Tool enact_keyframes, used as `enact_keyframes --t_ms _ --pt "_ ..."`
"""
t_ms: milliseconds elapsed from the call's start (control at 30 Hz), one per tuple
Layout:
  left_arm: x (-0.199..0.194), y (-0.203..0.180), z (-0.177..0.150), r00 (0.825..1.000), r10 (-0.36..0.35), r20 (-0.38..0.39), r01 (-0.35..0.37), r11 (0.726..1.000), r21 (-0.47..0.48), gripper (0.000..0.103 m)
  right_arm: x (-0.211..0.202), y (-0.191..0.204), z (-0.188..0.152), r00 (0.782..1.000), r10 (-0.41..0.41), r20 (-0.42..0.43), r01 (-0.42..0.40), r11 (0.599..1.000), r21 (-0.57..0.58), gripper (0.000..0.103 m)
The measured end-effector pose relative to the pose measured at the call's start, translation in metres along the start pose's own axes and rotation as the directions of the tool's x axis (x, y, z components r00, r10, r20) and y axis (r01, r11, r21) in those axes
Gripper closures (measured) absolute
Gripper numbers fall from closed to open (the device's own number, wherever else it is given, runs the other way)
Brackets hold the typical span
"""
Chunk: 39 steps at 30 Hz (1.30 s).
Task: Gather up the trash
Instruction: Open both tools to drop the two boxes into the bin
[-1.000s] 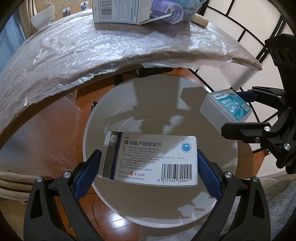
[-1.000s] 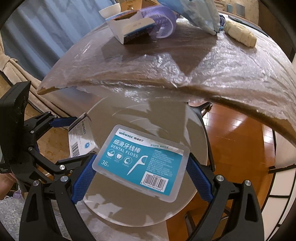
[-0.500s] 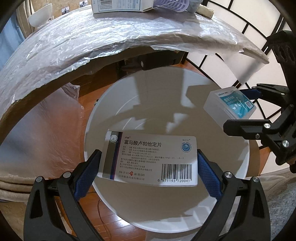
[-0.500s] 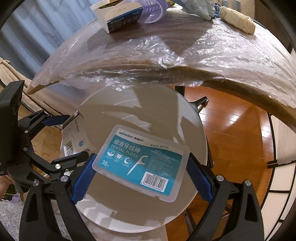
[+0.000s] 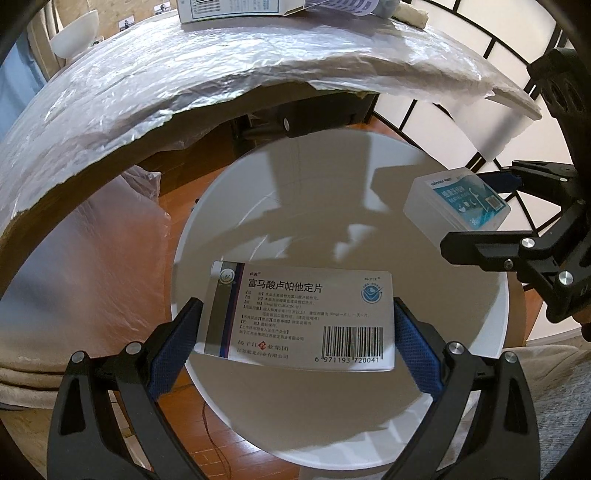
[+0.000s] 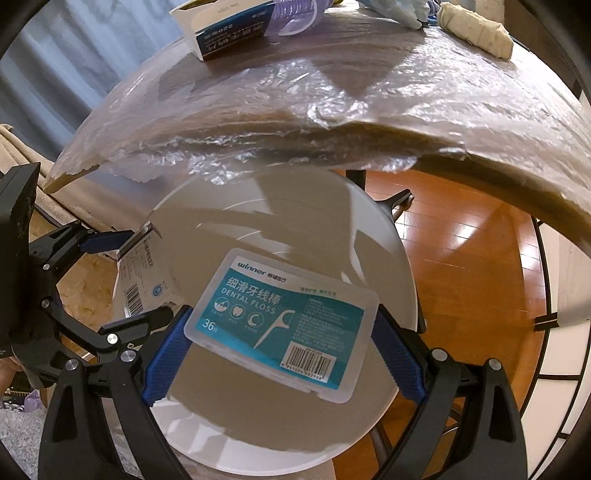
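The left gripper (image 5: 295,332) is clamped on a white pill box (image 5: 301,315), its blue pads (image 5: 173,345) pressing both short ends. The box lies flat, barcode side up, held above the near-left part of a round white bin (image 5: 491,295) that stands on the wood floor (image 6: 465,266) just below the table's near edge. In the right wrist view the same box (image 6: 146,284) shows edge-on over the bin's left rim.

The right gripper (image 6: 280,334) grasps a clear floss case (image 6: 284,317) with a teal label, pads on its two short ends, tilted a little so its right end sits lower. In the left wrist view the case (image 5: 456,203) hangs over the bin's right rim. The two held things are apart, side by side over the bin (image 6: 402,258), neither touching it.

On the far side of the plastic-wrapped table (image 5: 166,92) lie an open carton (image 6: 229,33), a purple ribbed cup (image 6: 295,16) just right of it, and, towards the far right corner, a rolled beige cloth (image 6: 476,31).
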<state>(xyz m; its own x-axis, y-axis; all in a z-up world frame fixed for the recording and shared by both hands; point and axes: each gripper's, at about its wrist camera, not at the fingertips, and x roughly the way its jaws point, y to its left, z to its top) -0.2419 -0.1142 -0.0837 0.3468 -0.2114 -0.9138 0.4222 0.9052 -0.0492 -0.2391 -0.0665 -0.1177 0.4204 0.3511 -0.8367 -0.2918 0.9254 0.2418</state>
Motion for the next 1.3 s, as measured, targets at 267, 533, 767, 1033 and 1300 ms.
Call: enact_keyframes --t_ms 267,533,767,1033,1300 --pt "0.0 0.0 0.001 1.0 -0.001 -0.001 0.001 1.0 0.001 0.005 0.0 -0.005 0.0 1.0 -0.002 -0.005 0.002 1.0 0.008 0.011" --pt "0.003 0.001 0.001 1.0 -0.001 -0.004 0.001 1.0 0.003 0.005 0.001 -0.007 -0.001 1.0 -0.002 -0.008 0.002 1.0 0.014 0.011" --pt "0.002 0.002 0.0 1.0 -0.002 -0.004 0.002 1.0 -0.001 0.005 0.001 -0.008 -0.001 1.0 0.0 -0.009 0.001 1.0 0.015 0.011" --pt "0.0 0.003 0.0 1.0 -0.015 0.008 0.015 1.0 0.002 0.005 0.0 -0.009 -0.001 1.0 0.003 -0.004 -0.003 1.0 0.017 0.011" --pt "0.002 0.005 -0.004 1.0 -0.011 -0.003 0.011 1.0 0.019 0.004 -0.006 -0.017 0.0 1.0 0.017 0.018 -0.018 0.998 0.057 0.005"
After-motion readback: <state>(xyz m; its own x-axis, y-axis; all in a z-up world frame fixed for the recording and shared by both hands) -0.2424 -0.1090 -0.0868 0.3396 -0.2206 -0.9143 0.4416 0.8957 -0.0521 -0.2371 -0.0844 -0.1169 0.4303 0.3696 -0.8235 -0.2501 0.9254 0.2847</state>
